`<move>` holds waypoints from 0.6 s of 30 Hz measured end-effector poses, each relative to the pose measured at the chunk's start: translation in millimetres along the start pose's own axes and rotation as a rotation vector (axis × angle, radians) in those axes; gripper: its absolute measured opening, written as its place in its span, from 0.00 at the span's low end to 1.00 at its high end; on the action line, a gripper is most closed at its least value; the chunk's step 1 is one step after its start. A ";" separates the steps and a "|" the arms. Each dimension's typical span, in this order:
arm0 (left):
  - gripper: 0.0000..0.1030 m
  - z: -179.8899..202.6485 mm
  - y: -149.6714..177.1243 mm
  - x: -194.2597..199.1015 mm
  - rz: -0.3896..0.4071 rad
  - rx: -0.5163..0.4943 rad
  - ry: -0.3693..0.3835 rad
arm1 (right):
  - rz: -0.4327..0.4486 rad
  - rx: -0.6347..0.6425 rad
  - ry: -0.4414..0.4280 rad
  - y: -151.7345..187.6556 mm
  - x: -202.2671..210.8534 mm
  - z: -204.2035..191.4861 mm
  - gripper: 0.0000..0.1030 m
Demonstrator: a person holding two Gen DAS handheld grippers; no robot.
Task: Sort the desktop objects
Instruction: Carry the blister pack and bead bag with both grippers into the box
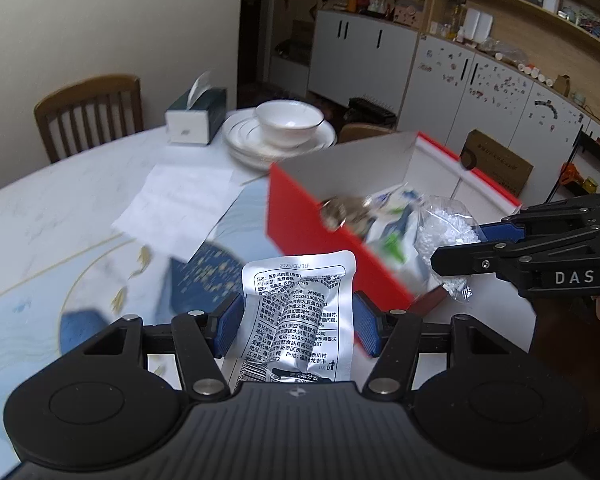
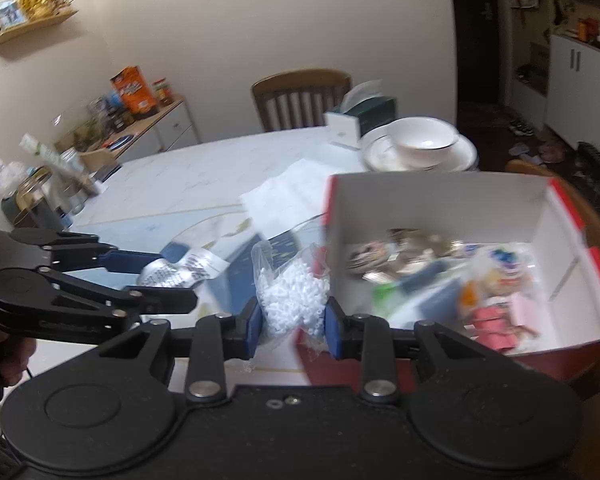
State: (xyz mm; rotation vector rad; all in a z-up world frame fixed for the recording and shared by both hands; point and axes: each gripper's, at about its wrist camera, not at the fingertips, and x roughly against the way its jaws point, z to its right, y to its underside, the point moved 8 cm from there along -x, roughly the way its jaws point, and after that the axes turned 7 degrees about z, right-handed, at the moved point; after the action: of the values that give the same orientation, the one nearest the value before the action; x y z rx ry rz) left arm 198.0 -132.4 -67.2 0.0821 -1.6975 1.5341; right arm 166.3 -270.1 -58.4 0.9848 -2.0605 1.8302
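- Marble-patterned white table (image 2: 204,172) fills the background; your landmark is the red box (image 1: 300,216), open-topped with a white inside, near the table's edge.
- Left gripper (image 1: 300,320): your blue pads are clamped on the two sides of a silver foil packet (image 1: 300,312), printed with black text. The packet stands upright between the fingers, just short of the red box's near wall and not yet over its opening.
- Right gripper (image 2: 292,320): your pads are pressed tight on a clear bag of small white beads (image 2: 292,296). In the right wrist view the bag hangs just beside the box's left corner, outside the white interior.
- Box contents: a jumble of small packets and coloured items (image 2: 440,280) lies on the box floor; motion blur keeps you from telling them apart.
- Beyond the box's far wall: a white bowl (image 1: 288,120) sits on stacked white plates (image 1: 260,144), with a tissue box (image 1: 196,120) beside them.
- Left of the box: a sheet of white paper (image 1: 180,204) lies flat on the table, partly over a blue patterned mat (image 1: 204,276).
- Behind the table, well apart from the box: a wooden chair (image 1: 88,112) against the pale wall.
- A hand (image 2: 12,360) shows at the left edge of the right wrist view, holding the left gripper's handle.
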 end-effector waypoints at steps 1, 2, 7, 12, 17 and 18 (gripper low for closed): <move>0.56 5.4 -4.1 -2.2 0.005 -0.005 0.002 | 0.006 -0.004 0.008 -1.4 3.4 7.2 0.30; 0.56 11.4 -8.2 -4.5 0.011 -0.011 0.005 | 0.013 -0.006 0.017 -2.6 6.6 14.7 0.30; 0.56 42.4 -28.3 -18.2 0.035 -0.045 0.021 | 0.040 -0.015 0.050 -6.4 20.6 50.6 0.30; 0.56 67.8 -47.2 -37.4 0.052 -0.082 0.026 | 0.052 -0.023 0.087 -7.6 29.8 84.1 0.30; 0.56 83.6 -64.4 -60.1 0.056 -0.115 0.020 | 0.055 -0.021 0.120 -6.3 34.5 115.3 0.30; 0.56 85.2 -67.2 -65.3 0.054 -0.121 0.016 | 0.053 -0.019 0.128 -6.2 34.7 121.0 0.30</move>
State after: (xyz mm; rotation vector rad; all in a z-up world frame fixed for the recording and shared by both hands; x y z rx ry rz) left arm 233.6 -252.0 -45.4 -0.0391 -1.7884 1.4638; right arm 176.0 -395.8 -58.5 0.7936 -2.0428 1.8438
